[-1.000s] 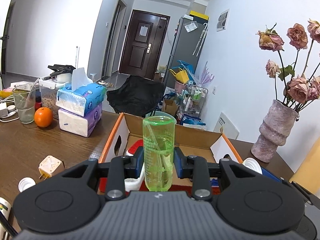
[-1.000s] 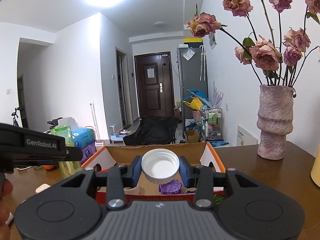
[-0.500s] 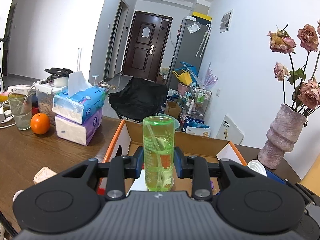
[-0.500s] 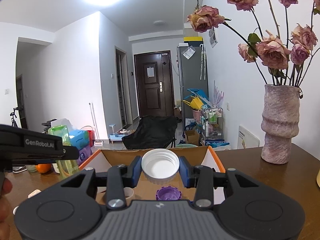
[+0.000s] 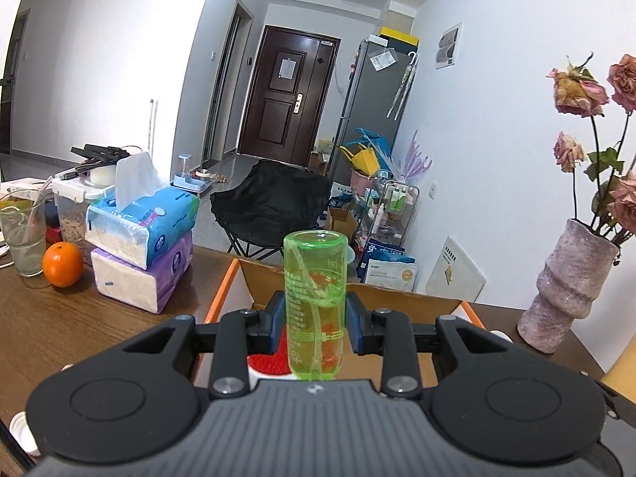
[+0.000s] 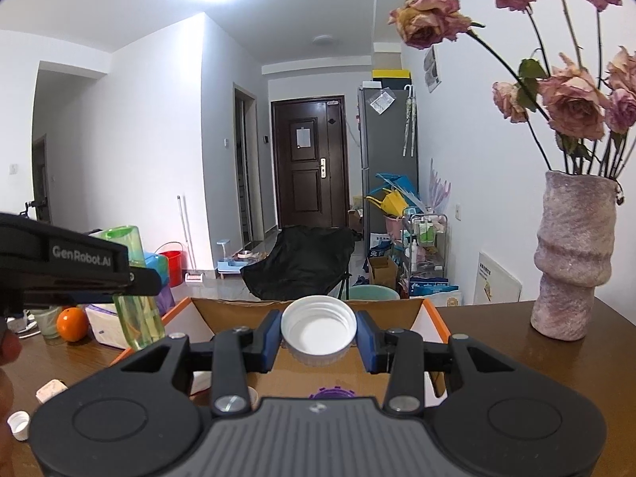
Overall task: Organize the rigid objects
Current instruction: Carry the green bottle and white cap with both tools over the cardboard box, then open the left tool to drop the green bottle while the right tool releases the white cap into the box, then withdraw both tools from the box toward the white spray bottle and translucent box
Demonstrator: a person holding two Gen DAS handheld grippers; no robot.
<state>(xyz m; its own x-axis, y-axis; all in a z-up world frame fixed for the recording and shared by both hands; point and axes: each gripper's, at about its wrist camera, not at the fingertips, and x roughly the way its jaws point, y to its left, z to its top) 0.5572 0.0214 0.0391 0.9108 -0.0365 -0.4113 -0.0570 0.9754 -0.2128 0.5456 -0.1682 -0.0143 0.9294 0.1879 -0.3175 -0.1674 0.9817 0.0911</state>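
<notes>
Ahead of both grippers sits an open cardboard box [image 6: 222,318] with orange-edged flaps, its far wall just beyond the fingertips and its side flaps flanking them. To the right of the right gripper [image 6: 318,336] the brown table [image 6: 497,338] lies bare up to the pink vase [image 6: 572,254] near the wall. Left of the left gripper [image 5: 316,316] there is open tabletop before the stacked tissue packs [image 5: 139,246] and the orange [image 5: 63,264].

The left gripper is clamped on an upright green bottle [image 5: 316,302], held above the box's near left part, over a red item [image 5: 270,359] inside. The right gripper is closed on a white cap [image 6: 318,332], open side facing the camera, above the box interior; a purple ridged piece [image 6: 330,392] lies below it.
</notes>
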